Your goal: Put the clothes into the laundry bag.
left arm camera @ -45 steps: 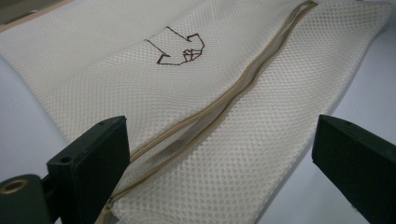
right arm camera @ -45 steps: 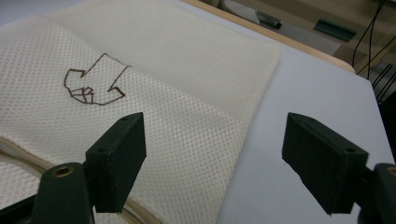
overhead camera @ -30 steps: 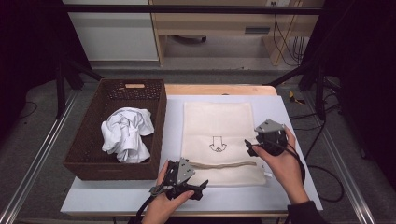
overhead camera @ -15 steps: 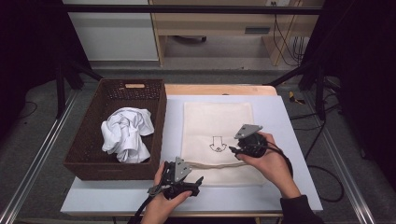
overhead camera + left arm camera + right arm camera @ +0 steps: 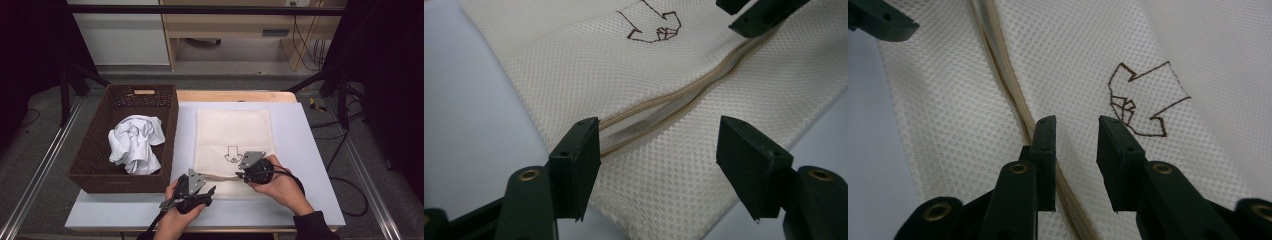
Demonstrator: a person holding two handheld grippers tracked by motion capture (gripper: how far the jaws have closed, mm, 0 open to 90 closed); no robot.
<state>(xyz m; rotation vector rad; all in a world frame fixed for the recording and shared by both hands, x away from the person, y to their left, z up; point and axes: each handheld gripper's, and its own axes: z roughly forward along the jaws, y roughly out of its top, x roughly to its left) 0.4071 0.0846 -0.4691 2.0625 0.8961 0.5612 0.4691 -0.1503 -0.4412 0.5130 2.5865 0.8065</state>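
Both grippers down on the mesh bag (image 5: 233,135), jaws closing in but nothing pinched yet.

Left gripper (image 5: 197,192) half spread at the bag's near-left corner, straddling the zipper (image 5: 659,107); right gripper (image 5: 250,172) nearly shut beside the zipper's middle. Bag's light, floppy and flat on the table, so I'd pinch the stiffer zipper edge.

**Bright table, dark surroundings**

From my seat the high view reads evenly lit over the white table (image 5: 310,150), light falling from above; shadows there are short and soft, with a dim band inside the basket (image 5: 122,172) along its near wall. Left and right margins drop to near black. The frame is slightly soft overall, fine detail smeared. In the left gripper view the mesh bag (image 5: 684,85) is crisp mid-frame, while the near jaws blur a little. In the right gripper view I get flat, glare-free light, the far right cloth washing pale.
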